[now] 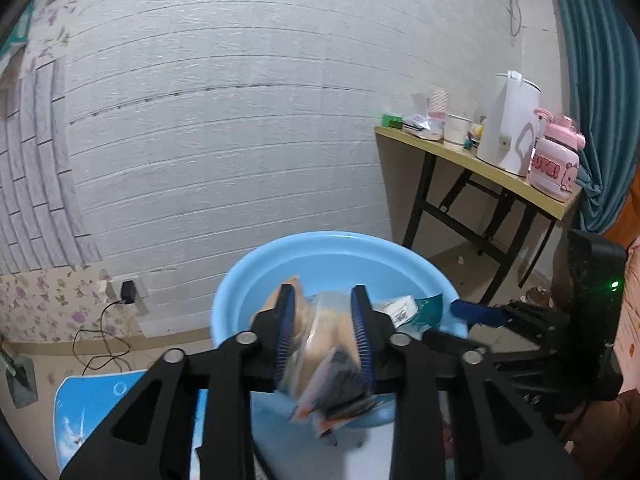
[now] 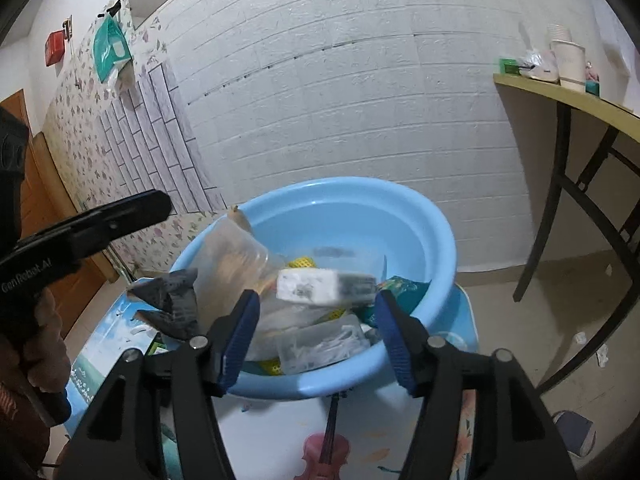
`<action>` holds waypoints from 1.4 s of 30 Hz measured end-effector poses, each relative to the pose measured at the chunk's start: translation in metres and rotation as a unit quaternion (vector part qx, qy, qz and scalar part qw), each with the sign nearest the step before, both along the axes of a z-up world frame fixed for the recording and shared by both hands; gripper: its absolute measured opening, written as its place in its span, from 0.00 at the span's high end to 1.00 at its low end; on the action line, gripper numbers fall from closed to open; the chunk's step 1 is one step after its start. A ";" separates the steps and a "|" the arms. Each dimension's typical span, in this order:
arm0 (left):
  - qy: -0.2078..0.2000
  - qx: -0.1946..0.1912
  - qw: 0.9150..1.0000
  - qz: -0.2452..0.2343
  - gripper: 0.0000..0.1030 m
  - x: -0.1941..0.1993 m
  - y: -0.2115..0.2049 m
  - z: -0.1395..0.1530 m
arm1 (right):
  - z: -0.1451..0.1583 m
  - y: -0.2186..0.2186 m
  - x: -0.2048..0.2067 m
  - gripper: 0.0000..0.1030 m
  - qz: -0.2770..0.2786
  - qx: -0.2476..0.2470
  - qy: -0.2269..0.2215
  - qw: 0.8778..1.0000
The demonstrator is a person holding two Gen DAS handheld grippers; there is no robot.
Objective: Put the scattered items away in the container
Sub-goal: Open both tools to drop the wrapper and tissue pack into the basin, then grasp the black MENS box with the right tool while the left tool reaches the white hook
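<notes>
A light blue plastic basin [image 1: 256,276] [image 2: 432,216] stands on a small printed table. My left gripper [image 1: 325,334] is shut on a clear snack packet [image 1: 326,344] with an orange and dark end, held over the basin's near rim. My right gripper [image 2: 316,332] is open above the basin's near rim. A blurred white box [image 2: 320,285] is in the air just ahead of its fingers, over the basin. Inside the basin lie a clear box of white bits [image 2: 324,346], a yellow mesh item [image 2: 301,261] and a teal packet [image 2: 400,290] [image 1: 428,308].
A wooden side table [image 1: 472,160] [image 2: 568,98] on black legs stands at the right with a white kettle [image 1: 508,120], a pink bottle [image 1: 554,160] and paper cups [image 2: 566,60]. A white brick wall is behind. A charger and cable [image 1: 128,292] lie at the floor left.
</notes>
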State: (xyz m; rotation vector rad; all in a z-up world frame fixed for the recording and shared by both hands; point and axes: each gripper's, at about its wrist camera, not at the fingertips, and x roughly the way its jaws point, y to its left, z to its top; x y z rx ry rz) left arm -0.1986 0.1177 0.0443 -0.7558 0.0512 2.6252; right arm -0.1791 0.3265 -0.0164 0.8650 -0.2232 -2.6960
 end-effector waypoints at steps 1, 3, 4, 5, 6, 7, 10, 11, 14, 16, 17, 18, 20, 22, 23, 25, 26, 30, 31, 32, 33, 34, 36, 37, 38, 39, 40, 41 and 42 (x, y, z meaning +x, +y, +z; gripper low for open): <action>0.000 -0.001 1.000 0.005 0.68 0.002 -0.004 -0.001 | 0.002 -0.001 0.002 0.42 -0.001 0.003 0.004 1.000; -0.004 -0.005 1.000 0.016 0.67 0.008 -0.013 -0.004 | 0.007 -0.002 0.010 0.42 -0.002 0.004 0.014 1.000; -0.008 -0.005 1.000 0.021 0.63 0.010 -0.017 -0.005 | 0.010 -0.004 0.014 0.42 0.000 0.002 0.019 1.000; -0.013 -0.004 1.000 0.027 0.59 0.013 -0.023 -0.008 | 0.013 -0.007 0.017 0.42 0.004 0.002 0.022 1.000; -0.017 -0.002 0.999 0.032 0.51 0.016 -0.029 -0.011 | 0.015 -0.012 0.019 0.41 0.013 0.002 0.024 1.000; -0.020 0.000 0.999 0.036 0.45 0.019 -0.034 -0.013 | 0.017 -0.020 0.023 0.40 0.026 0.005 0.026 0.999; -0.030 0.000 0.998 0.051 0.34 0.029 -0.049 -0.021 | 0.019 -0.041 0.031 0.35 0.049 0.021 0.033 0.998; -0.033 -0.001 0.998 0.056 0.33 0.032 -0.055 -0.023 | 0.019 -0.049 0.033 0.35 0.056 0.025 0.034 0.998; -0.043 0.002 0.997 0.066 0.29 0.038 -0.068 -0.031 | 0.019 -0.066 0.035 0.35 0.074 0.027 0.031 0.996; -0.055 0.002 0.996 0.071 0.27 0.041 -0.077 -0.038 | 0.018 -0.079 0.035 0.35 0.081 0.037 0.032 0.995; -0.058 0.001 0.996 0.072 0.27 0.042 -0.079 -0.041 | 0.016 -0.083 0.035 0.35 0.081 0.043 0.033 0.995; -0.063 -0.002 0.995 0.075 0.27 0.043 -0.082 -0.045 | 0.015 -0.087 0.033 0.35 0.078 0.049 0.031 0.995; -0.073 -0.007 0.994 0.080 0.27 0.044 -0.085 -0.053 | 0.013 -0.092 0.026 0.35 0.070 0.054 0.022 0.996; -0.085 -0.005 0.993 0.082 0.26 0.045 -0.088 -0.061 | 0.011 -0.097 0.021 0.35 0.065 0.061 0.017 0.996; -0.089 -0.004 0.993 0.081 0.26 0.046 -0.089 -0.064 | 0.009 -0.098 0.020 0.35 0.064 0.068 0.016 0.996; -0.097 -0.006 0.992 0.082 0.26 0.047 -0.094 -0.071 | 0.006 -0.098 0.020 0.35 0.062 0.078 0.013 0.995; -0.099 -0.009 0.992 0.083 0.26 0.048 -0.096 -0.074 | 0.006 -0.097 0.020 0.35 0.059 0.082 0.011 0.995; -0.109 -0.008 0.990 0.091 0.26 0.049 -0.108 -0.084 | 0.009 -0.078 0.017 0.35 0.005 0.104 0.016 0.994; -0.113 -0.006 0.989 0.093 0.26 0.049 -0.110 -0.086 | 0.009 -0.070 0.015 0.35 -0.008 0.103 0.011 0.995; -0.117 -0.005 0.988 0.096 0.26 0.049 -0.114 -0.089 | 0.008 -0.062 0.013 0.35 -0.023 0.097 0.004 0.995; -0.118 -0.005 0.988 0.099 0.26 0.050 -0.117 -0.091 | 0.007 -0.056 0.011 0.35 -0.037 0.096 -0.002 0.995; -0.119 -0.005 0.988 0.101 0.26 0.050 -0.120 -0.092 | 0.006 -0.048 0.010 0.35 -0.058 0.096 -0.010 0.994; -0.121 -0.006 0.987 0.107 0.26 0.051 -0.125 -0.095 | 0.004 -0.037 0.009 0.35 -0.074 0.085 -0.020 0.993; -0.121 -0.006 0.987 0.109 0.26 0.052 -0.127 -0.095 | 0.004 -0.033 0.010 0.35 -0.078 0.077 -0.022 0.994; -0.121 -0.007 0.986 0.112 0.26 0.053 -0.129 -0.096 | 0.004 -0.031 0.013 0.35 -0.080 0.068 -0.020 0.994; -0.122 -0.007 0.986 0.115 0.26 0.054 -0.132 -0.097 | 0.005 -0.031 0.015 0.35 -0.079 0.063 -0.017 0.995; -0.122 -0.008 0.986 0.117 0.26 0.055 -0.134 -0.098 | 0.007 -0.031 0.019 0.35 -0.075 0.057 -0.012 0.996; -0.124 -0.009 0.985 0.121 0.26 0.056 -0.137 -0.099 | 0.009 -0.034 0.024 0.35 -0.068 0.053 -0.004 0.996; -0.124 -0.009 0.984 0.124 0.26 0.057 -0.140 -0.100 | 0.010 -0.036 0.026 0.35 -0.064 0.052 0.001 0.997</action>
